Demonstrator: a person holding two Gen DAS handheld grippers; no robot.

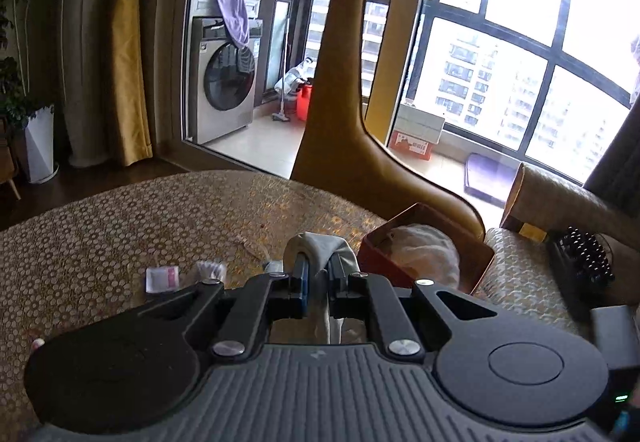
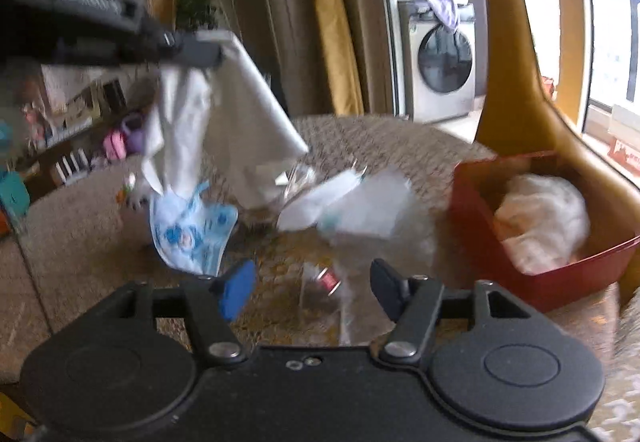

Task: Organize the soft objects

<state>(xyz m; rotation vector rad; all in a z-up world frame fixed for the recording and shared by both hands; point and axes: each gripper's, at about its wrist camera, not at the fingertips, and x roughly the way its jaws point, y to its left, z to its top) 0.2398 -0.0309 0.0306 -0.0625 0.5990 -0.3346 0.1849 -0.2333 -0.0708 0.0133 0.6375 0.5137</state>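
My left gripper (image 1: 318, 274) is shut on a pale grey cloth (image 1: 320, 246) that bunches over its fingertips. In the right wrist view the left gripper (image 2: 192, 49) hangs at the upper left, and the cloth (image 2: 240, 121) dangles from it above the table. A red box (image 1: 376, 262) to its right holds a white crumpled cloth (image 1: 424, 254). My right gripper (image 2: 312, 288) is open, with nothing between its pads, low over a small clear packet (image 2: 328, 282) with a red label. The red box (image 2: 540, 282) and its white cloth (image 2: 544, 222) lie to the right.
The table (image 1: 100, 234) has a dotted brown-gold cover. On it lie a blue-and-white packet (image 2: 192, 234), white plastic wrappers (image 2: 360, 205) and small sachets (image 1: 162, 278). A tall tan giraffe figure (image 1: 340, 81) stands behind the box. A black beaded item (image 1: 588, 254) sits at the right.
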